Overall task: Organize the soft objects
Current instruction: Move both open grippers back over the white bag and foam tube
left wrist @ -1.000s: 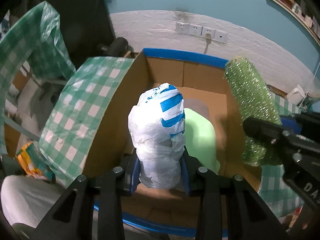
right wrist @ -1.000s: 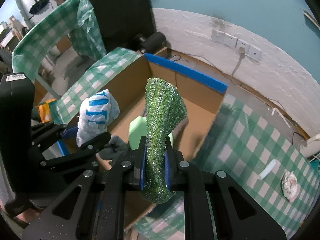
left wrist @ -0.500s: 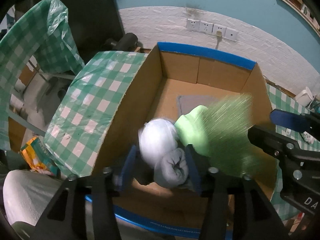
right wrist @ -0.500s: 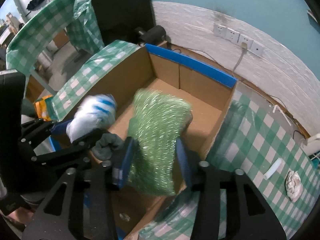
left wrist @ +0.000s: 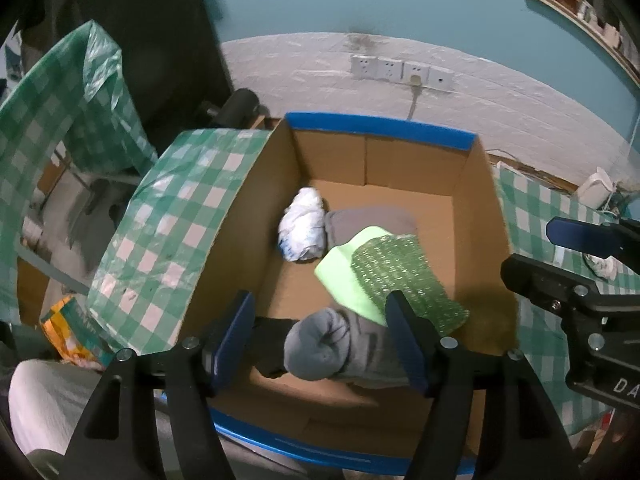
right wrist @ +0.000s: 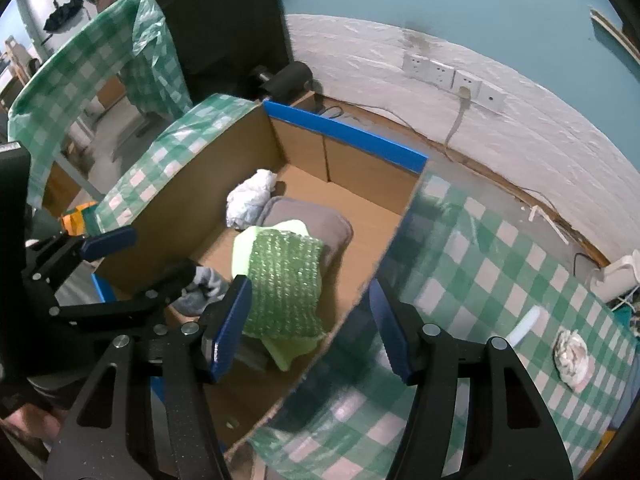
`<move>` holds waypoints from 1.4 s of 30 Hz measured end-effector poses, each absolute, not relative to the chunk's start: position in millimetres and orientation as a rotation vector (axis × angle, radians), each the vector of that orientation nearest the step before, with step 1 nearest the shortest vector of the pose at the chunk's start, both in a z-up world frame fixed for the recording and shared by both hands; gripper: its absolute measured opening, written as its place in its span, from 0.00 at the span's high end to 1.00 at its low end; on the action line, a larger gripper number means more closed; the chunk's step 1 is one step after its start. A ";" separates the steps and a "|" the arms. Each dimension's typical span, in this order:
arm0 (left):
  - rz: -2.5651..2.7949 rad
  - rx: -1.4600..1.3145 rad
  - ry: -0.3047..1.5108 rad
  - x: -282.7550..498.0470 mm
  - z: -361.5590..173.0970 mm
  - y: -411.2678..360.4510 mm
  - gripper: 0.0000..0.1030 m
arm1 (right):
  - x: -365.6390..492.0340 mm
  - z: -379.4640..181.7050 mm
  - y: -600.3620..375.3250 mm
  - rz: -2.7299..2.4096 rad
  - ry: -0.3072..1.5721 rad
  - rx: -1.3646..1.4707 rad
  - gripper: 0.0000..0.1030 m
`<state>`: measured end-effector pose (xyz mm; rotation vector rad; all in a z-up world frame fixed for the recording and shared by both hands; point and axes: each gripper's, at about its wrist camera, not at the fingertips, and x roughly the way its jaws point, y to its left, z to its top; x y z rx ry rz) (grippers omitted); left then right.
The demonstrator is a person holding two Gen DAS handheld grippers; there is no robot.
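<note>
Two hand-held grippers hang over an open cardboard box (left wrist: 476, 216) a moment after letting go of their loads. A second ago the left gripper (left wrist: 324, 340) was clamped on a white plastic bundle with blue stripes (left wrist: 302, 228), and the right gripper (right wrist: 308, 320) on a glittery green cloth (right wrist: 286, 288). Both jaws are now opening with nothing pressed between their pads. The bundle lies on the box floor against the left wall, beside a grey cushion (right wrist: 316, 216). The green cloth has landed flat across a pale lime cloth (left wrist: 344, 280) that partly covers the cushion. A rolled grey sock (left wrist: 320, 344) sits at the near end of the box, seen between the left gripper's spread jaws but not squeezed by them.

With both pieces inside, this drop looks complete, and the box now holds five soft things. A crumpled white wad (right wrist: 572, 354) remains out on the green-checked worktop (right wrist: 500, 280) to the right of the box, and may be the next candidate, though what it is made of cannot be told from here.
</note>
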<state>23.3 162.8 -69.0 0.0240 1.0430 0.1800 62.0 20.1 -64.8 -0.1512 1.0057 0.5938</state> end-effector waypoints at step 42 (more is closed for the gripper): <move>-0.009 0.227 1.004 20.2 -48.4 14.5 0.23 | 24.7 -52.6 -155.9 0.362 0.964 -0.028 0.37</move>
